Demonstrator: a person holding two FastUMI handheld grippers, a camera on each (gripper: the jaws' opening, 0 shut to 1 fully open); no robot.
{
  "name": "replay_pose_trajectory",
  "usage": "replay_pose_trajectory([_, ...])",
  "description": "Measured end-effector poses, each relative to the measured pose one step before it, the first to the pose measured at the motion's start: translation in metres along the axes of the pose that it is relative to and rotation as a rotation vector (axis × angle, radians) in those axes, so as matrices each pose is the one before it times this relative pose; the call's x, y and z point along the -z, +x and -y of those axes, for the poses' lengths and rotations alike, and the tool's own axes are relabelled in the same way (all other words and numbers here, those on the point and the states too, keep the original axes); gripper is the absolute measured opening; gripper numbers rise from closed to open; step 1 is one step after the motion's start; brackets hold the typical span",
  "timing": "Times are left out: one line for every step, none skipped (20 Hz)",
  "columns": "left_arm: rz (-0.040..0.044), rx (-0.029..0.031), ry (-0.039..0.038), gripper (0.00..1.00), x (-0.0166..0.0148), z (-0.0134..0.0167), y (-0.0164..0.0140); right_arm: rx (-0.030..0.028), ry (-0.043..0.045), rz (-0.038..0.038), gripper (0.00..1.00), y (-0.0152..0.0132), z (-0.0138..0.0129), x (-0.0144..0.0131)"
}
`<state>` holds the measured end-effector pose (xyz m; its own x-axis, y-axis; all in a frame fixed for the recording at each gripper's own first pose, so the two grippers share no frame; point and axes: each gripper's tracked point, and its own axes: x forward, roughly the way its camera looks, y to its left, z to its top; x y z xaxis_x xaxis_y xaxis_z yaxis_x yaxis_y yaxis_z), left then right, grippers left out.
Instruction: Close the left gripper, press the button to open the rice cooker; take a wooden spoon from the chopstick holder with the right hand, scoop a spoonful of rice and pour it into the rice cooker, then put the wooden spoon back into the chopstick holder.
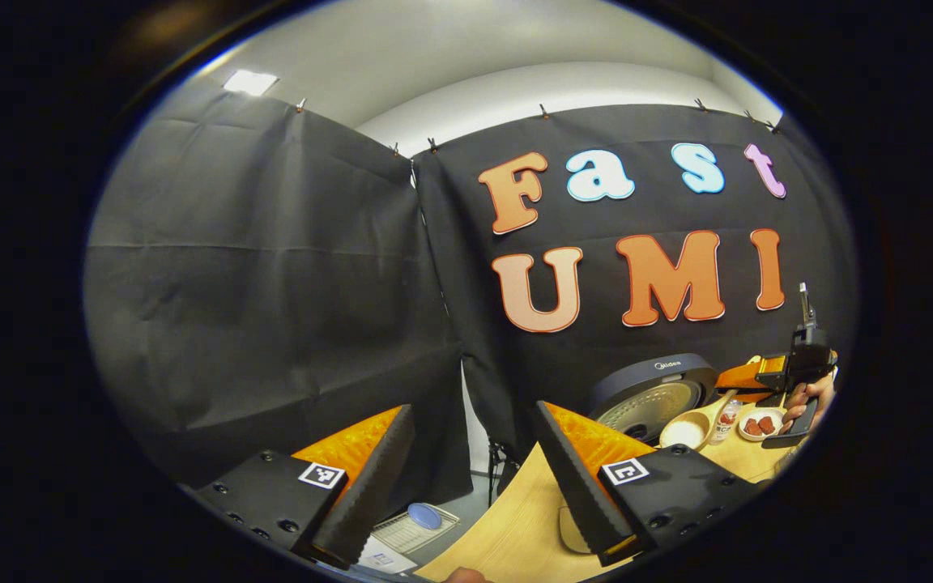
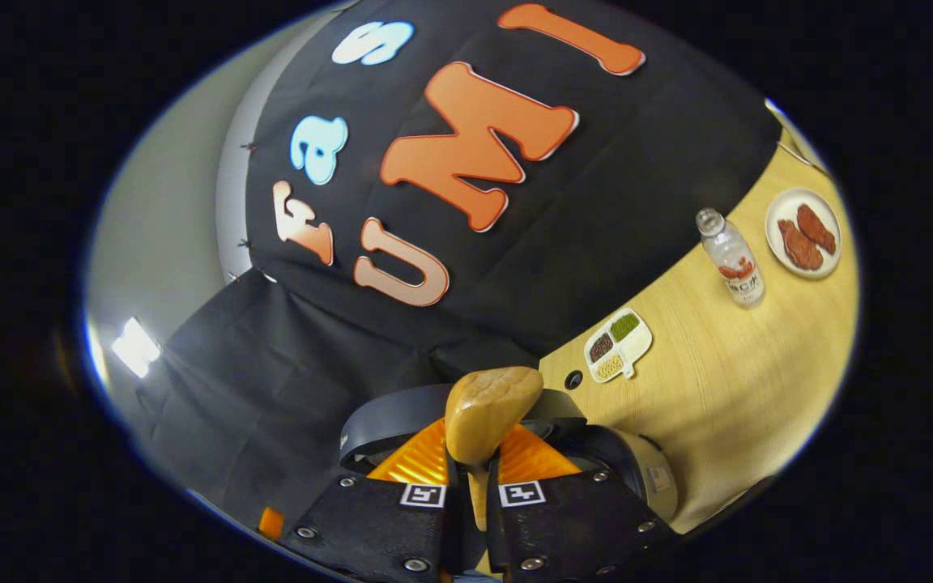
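The rice cooker (image 1: pixel 651 398) stands open at the right of the left gripper view, its dark lid (image 1: pixel 661 371) raised behind the pot. The wooden spoon (image 1: pixel 687 429) hangs by the pot's right rim, its pale bowl facing me. The right gripper (image 1: pixel 768 374) holds it by the handle, with a hand (image 1: pixel 808 398) behind it. My left gripper (image 1: pixel 475 407) is open, empty, and well left of the cooker. In the right gripper view, the right gripper (image 2: pixel 473 444) is shut on the spoon (image 2: pixel 489 414), with the cooker (image 2: pixel 636 470) and its lid (image 2: pixel 385 421) just below.
On the wooden table (image 2: pixel 726 380) stand a small bottle (image 2: pixel 732 259), a plate of red food (image 2: pixel 803 235) and a divided dish of grains (image 2: pixel 617 344). The bottle (image 1: pixel 726 419) and the plate (image 1: pixel 760 425) sit right of the cooker. Papers and a blue disc (image 1: pixel 423 516) lie on the floor, left of the table edge.
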<state>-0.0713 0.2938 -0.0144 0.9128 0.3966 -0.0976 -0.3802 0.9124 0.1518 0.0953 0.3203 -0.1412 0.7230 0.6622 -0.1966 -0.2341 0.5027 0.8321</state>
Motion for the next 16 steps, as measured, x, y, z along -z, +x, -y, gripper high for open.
replay_pose_trajectory([-0.00162,-0.00245,-0.00850,1.00,0.00175,-0.00364,-0.00255,0.00829,-0.05029,0.01092,0.10,0.00174,-0.00109,-0.00059])
replay_pose_trajectory([-0.00326,-0.00303,-0.00615,1.00,0.00246,-0.00273,-0.00178,0.01124,-0.03205,0.01335,0.10,-0.00133,-0.00063,-0.00175])
replay_pose_trajectory([-0.00116,-0.00443,-0.00260,1.00,0.00181,-0.00278,-0.00071,0.00916,-0.02572,0.00961,0.10,-0.00057,0.00031,-0.00005])
replay_pose_trajectory([-0.00223,-0.00403,-0.00185,0.99,0.00084,-0.00165,0.00003,0.01554,-0.02083,0.01056,0.10,-0.00042,0.00212,-0.00050])
replay_pose_trajectory([-0.00316,-0.00113,-0.00298,0.99,0.00130,0.00044,0.00165,0.01317,-0.01918,0.00813,0.10,0.00025,0.00146,-0.00062])
replay_pose_trajectory([-0.00292,0.00107,-0.00239,0.99,0.00096,0.00082,0.00172,0.00962,-0.01583,0.00643,0.10,0.00179,0.00078,0.00171])
replay_pose_trajectory([-0.00273,0.00188,-0.00076,0.99,0.00186,0.00069,0.00140,0.00625,-0.01575,0.00576,0.10,-0.00040,-0.00051,0.00011])
replay_pose_trajectory([-0.00379,0.00025,0.00316,0.99,0.00118,0.00116,0.00131,0.00101,-0.01245,0.00497,0.10,-0.00166,-0.00202,0.00053])
replay_pose_trajectory([-0.00211,-0.00119,0.00243,0.99,0.00080,-0.00136,-0.00049,0.00236,-0.01582,0.00477,0.10,-0.00085,-0.00122,0.00053])
replay_pose_trajectory([-0.00119,0.00064,0.00033,1.00,0.00039,-0.00003,-0.00018,0.00170,-0.01687,0.00623,0.10,-0.00137,-0.00090,0.00140])
replay_pose_trajectory([-0.00021,0.00022,-0.00191,1.00,0.00152,-0.00058,-0.00048,0.00243,-0.02237,0.00526,0.10,-0.00103,0.00008,0.00158])
replay_pose_trajectory([-0.00220,0.00155,-0.00262,1.00,0.00041,-0.00014,-0.00055,0.00059,-0.02160,0.00347,0.10,-0.00176,-0.00240,0.00175])
replay_pose_trajectory([-0.00200,-0.00056,-0.00105,1.00,0.00095,-0.00030,0.00037,-0.00211,-0.02354,0.00614,0.10,-0.00055,-0.00215,0.00128])
replay_pose_trajectory([-0.00289,-0.00016,-0.00066,1.00,0.00082,-0.00009,-0.00050,-0.00541,-0.02586,0.00366,0.10,-0.00075,-0.00305,0.00072])
replay_pose_trajectory([-0.00220,-0.00111,-0.00017,1.00,0.00119,-0.00147,-0.00039,-0.00617,-0.02427,0.00613,0.10,-0.00062,-0.00389,-0.00066])
replay_pose_trajectory([-0.00222,-0.00106,0.00063,0.94,0.00172,-0.00052,-0.00011,-0.00693,-0.02609,0.00264,0.10,-0.00096,-0.00308,0.00071])
